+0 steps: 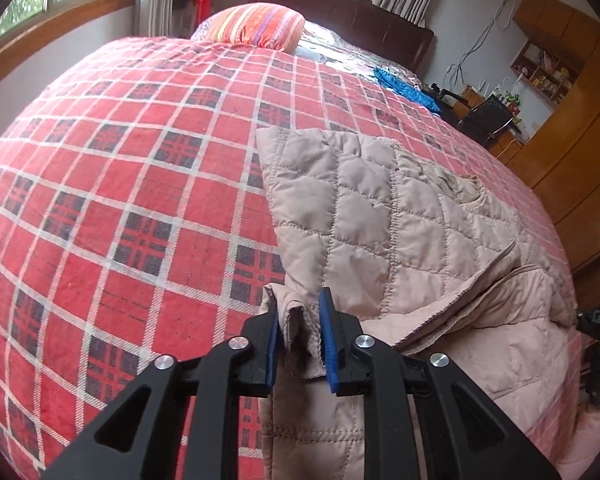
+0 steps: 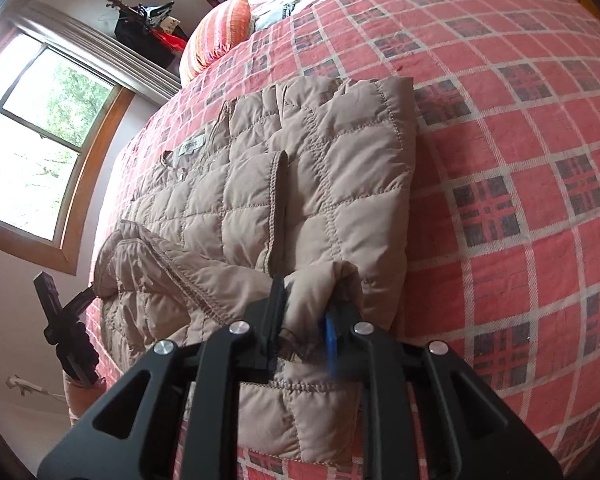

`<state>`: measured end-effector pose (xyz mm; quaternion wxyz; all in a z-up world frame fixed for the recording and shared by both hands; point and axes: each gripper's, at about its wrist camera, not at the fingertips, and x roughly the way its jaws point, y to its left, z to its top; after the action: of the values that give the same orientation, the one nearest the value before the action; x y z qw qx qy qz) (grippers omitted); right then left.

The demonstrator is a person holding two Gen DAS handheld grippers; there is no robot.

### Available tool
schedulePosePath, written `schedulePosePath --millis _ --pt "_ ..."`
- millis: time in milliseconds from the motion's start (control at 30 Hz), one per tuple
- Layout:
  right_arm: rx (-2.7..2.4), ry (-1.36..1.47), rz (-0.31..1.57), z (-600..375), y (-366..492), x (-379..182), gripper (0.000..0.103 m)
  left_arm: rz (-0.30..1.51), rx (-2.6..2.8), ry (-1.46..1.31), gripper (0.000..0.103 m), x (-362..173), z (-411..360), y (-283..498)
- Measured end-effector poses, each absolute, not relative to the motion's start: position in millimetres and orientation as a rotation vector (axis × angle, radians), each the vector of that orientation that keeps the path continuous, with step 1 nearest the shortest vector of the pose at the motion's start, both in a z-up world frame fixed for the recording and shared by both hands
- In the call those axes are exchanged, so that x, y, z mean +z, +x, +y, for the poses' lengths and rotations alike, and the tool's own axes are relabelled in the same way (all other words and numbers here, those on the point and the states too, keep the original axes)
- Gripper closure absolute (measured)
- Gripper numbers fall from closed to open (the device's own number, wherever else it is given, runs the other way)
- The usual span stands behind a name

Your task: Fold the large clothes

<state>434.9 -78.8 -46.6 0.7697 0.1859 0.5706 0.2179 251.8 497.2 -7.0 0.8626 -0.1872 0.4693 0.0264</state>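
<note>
Quilted jacket gripped at both near corners on the plaid bed

The left gripper (image 1: 300, 336) pinches a bunched fold of the beige quilted jacket (image 1: 380, 216), blue pads (image 1: 327, 344) closed on fabric. The jacket lies partly folded on the red plaid bedspread (image 1: 120, 184), its long axis running from the near edge toward the striped pillow (image 1: 256, 24). The right gripper (image 2: 304, 320) likewise clamps its near hem.

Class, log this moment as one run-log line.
left gripper: shut on jacket | right gripper: shut on jacket | jacket: partly folded on plaid bedspread
</note>
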Motion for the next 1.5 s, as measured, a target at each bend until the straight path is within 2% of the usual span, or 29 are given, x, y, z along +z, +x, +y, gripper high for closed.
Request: schedulePosePath --millis 133,200,233,267,467,700,833,867,900,933,967,1033,1133,1233,1500 --pt "0.519 0.468 1.231 -90.9 430.9 -40.6 0.071 0.969 0.013 -0.477 0.072 1.6 510.5 241.8" --pt "0.54 0.495 1.229 -95.5 427.9 -37.2 0.059 0.949 0.023 -0.487 0.067 7.6 514.5 234.6" --pt "0.531 0.487 1.215 -98.0 425.2 -33.5 0.041 0.933 0.028 -0.484 0.066 12.1 516.3 230.3" --pt "0.496 0.451 1.194 -100.1 422.0 -28.0 0.032 0.922 0.028 -0.48 0.066 15.9 517.8 226.4" --pt "0.471 0.391 1.148 -107.4 410.5 -16.1 0.034 0.896 0.08 -0.374 0.058 24.7 517.5 215.9" --pt "0.456 0.338 1.183 -89.4 419.2 -35.1 0.039 0.956 0.097 -0.314 0.052 -4.6 504.5 223.7" --pt "0.444 0.294 1.208 -72.2 423.4 -46.6 0.051 0.983 0.076 -0.328 0.052 -17.5 497.6 230.7" --pt "0.43 0.271 1.212 -68.3 423.6 -48.0 0.06 0.985 0.068 -0.327 0.052 -19.1 494.8 231.8" --pt "0.42 0.251 1.216 -64.9 423.5 -49.9 0.067 0.987 0.062 -0.322 0.053 -20.1 492.0 233.1" --pt "0.417 0.237 1.223 -62.3 422.6 -51.5 0.081 0.99 0.061 -0.311 0.055 -20.6 487.8 233.6" --pt "0.431 0.243 1.227 -61.6 421.0 -51.9 0.09 0.986 0.062 -0.3 0.06 -20.1 484.3 233.0" --pt "0.443 0.248 1.208 -63.0 416.1 -47.8 0.093 0.969 0.066 -0.277 0.077 -16.6 477.9 228.5" --pt "0.46 0.244 1.164 -67.3 404.4 -35.4 0.095 0.934 0.053 -0.267 0.089 -6.9 472.9 217.6" --pt "0.474 0.241 1.136 -70.0 393.1 -24.7 0.096 0.885 0.04 -0.261 0.092 7.1 471.0 202.6" --pt "0.483 0.248 1.031 -71.2 390.9 15.4 0.096 0.718 0.059 -0.214 0.093 56.0 462.7 192.2"
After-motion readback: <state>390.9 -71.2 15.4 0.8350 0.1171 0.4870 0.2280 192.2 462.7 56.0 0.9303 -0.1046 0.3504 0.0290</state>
